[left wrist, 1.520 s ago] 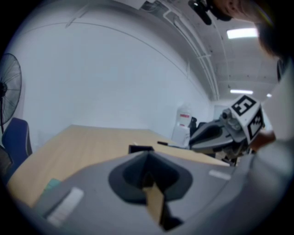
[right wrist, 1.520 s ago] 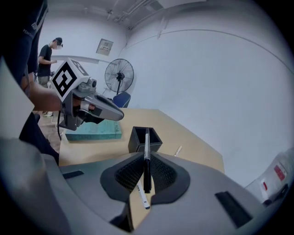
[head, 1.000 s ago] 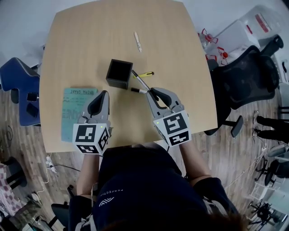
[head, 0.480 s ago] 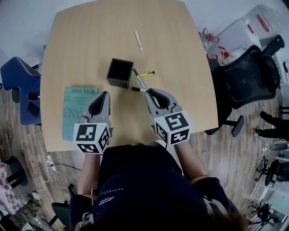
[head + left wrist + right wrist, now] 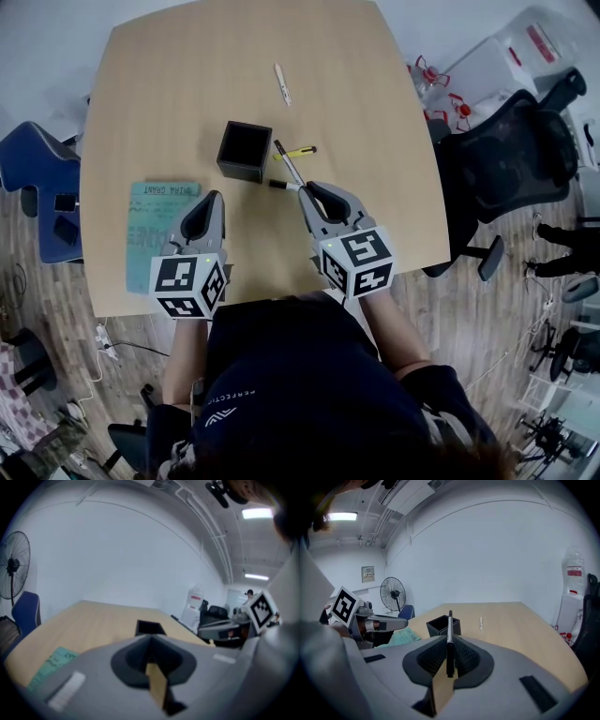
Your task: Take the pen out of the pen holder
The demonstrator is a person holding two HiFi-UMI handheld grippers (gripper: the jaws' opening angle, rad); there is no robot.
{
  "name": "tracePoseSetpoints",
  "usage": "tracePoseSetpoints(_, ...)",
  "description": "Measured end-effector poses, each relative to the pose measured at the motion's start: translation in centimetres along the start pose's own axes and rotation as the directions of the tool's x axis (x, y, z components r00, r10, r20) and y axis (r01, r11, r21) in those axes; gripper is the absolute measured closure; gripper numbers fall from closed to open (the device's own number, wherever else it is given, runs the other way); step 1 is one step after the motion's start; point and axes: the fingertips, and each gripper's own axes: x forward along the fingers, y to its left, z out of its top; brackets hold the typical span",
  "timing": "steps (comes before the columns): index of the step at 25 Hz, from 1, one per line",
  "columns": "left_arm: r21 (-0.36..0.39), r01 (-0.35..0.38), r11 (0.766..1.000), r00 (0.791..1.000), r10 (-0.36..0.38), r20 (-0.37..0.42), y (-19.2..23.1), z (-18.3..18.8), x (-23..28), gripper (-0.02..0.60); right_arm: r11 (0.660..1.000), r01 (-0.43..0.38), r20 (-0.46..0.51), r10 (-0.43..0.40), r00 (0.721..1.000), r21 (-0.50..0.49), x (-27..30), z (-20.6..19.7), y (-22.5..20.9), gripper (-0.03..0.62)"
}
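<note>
The black square pen holder (image 5: 245, 151) stands open-topped on the wooden table (image 5: 187, 75); no pen sticks out of it. My right gripper (image 5: 313, 194) is just right of it, shut on a slim black-and-silver pen (image 5: 288, 163) that points toward the holder's right side. In the right gripper view this pen (image 5: 450, 637) rises from between the closed jaws of the right gripper (image 5: 449, 644), with the holder (image 5: 443, 624) behind it. My left gripper (image 5: 207, 202) hangs over the table's near left, shut and empty. The left gripper (image 5: 151, 645) faces the holder (image 5: 150, 627).
A yellow pen (image 5: 301, 151) and a black-capped pen (image 5: 279, 185) lie right of the holder. A white pen (image 5: 279, 82) lies farther back. A teal sheet (image 5: 155, 230) lies under the left gripper. A black office chair (image 5: 511, 155) stands at the right, a blue chair (image 5: 37, 178) at the left.
The right gripper has rolled a little about its own axis with the pen still in it. Both grippers have stayed where they were.
</note>
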Motion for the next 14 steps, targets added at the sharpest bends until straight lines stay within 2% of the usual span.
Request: tracePoseSetpoints(14, -0.006, 0.008, 1.0, 1.0, -0.008, -0.001, -0.49, 0.01, 0.34, 0.575, 1.0, 0.005, -0.002, -0.005, 1.0, 0.017, 0.06, -0.13, -0.74, 0.559)
